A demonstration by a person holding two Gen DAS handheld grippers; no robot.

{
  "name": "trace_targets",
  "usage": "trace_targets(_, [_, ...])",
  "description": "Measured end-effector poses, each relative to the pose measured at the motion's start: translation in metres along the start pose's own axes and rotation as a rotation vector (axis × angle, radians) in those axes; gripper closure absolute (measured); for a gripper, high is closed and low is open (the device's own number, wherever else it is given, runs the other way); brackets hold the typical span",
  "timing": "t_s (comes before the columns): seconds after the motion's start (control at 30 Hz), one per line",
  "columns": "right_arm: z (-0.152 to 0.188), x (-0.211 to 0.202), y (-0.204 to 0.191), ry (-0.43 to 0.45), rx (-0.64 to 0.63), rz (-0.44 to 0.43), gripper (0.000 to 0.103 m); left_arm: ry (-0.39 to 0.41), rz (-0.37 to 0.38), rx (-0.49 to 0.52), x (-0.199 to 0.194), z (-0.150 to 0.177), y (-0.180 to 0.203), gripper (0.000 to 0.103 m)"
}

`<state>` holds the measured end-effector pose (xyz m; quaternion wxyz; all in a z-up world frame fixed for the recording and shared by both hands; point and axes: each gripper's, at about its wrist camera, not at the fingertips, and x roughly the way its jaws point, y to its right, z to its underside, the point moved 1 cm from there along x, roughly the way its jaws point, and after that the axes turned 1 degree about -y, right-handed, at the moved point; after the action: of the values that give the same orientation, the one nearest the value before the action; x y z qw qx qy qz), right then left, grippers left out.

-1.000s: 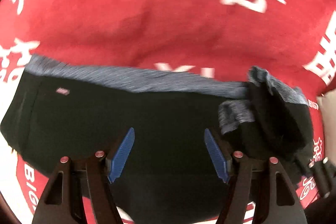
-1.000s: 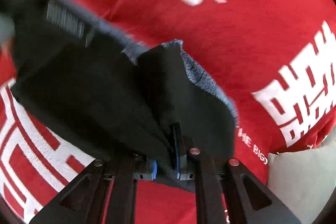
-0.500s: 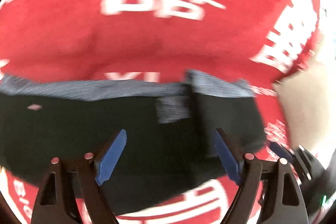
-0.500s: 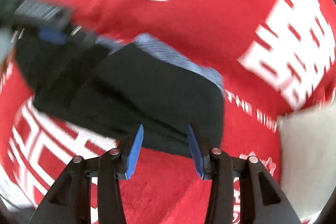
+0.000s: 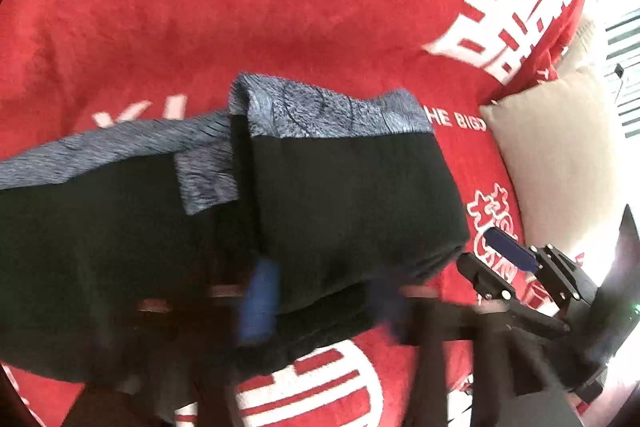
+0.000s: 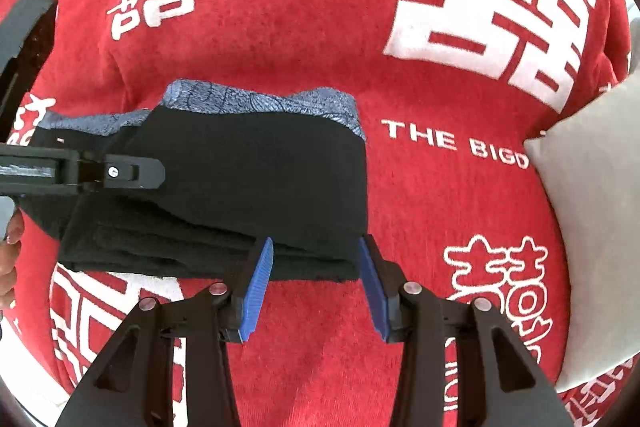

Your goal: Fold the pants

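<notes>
Black knit pants (image 6: 248, 183) with a blue-grey patterned waistband (image 6: 272, 103) lying part-folded on the red fleecy blanket with white characters (image 6: 304, 27), one end flipped over the rest, beige pillow (image 6: 596, 195) just off to the side. Right gripper (image 6: 316, 283) spread wide and empty right at the near edge of the fold; left gripper (image 5: 320, 291) blurred low over the dark fabric – can't tell open or pinched. Probably best to pinch every layer at the thick rolled edge, lift low, lay flat – soft stretchy knit, prone to bunching and sliding.
</notes>
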<state>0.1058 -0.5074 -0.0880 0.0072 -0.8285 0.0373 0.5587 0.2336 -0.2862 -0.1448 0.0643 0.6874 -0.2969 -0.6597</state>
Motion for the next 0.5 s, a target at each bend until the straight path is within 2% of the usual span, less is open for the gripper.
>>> trace_targets(0.1, [0.003, -0.002, 0.005, -0.013, 0.028, -0.008, 0.055, 0.032, 0.045, 0.019, -0.015, 0.003, 0.010, 0.099])
trace_targets(0.23, [0.005, -0.010, 0.013, -0.013, 0.045, -0.006, 0.056, 0.041, 0.014, 0.028, -0.034, 0.024, 0.007, 0.099])
trace_targets(0.37, [0.010, -0.006, 0.013, -0.039, 0.036, -0.012, 0.055, -0.025, -0.039, -0.050, -0.007, 0.052, -0.025, 0.099])
trace_targets(0.43, [0.013, 0.000, 0.009, -0.057, 0.029, -0.020, 0.055, 0.000, -0.011, -0.090, 0.001, 0.057, -0.035, 0.099])
trace_targets(0.5, [0.016, 0.004, 0.006, -0.070, 0.022, -0.026, 0.056, 0.028, -0.031, -0.081, 0.000, 0.056, -0.032, 0.098])
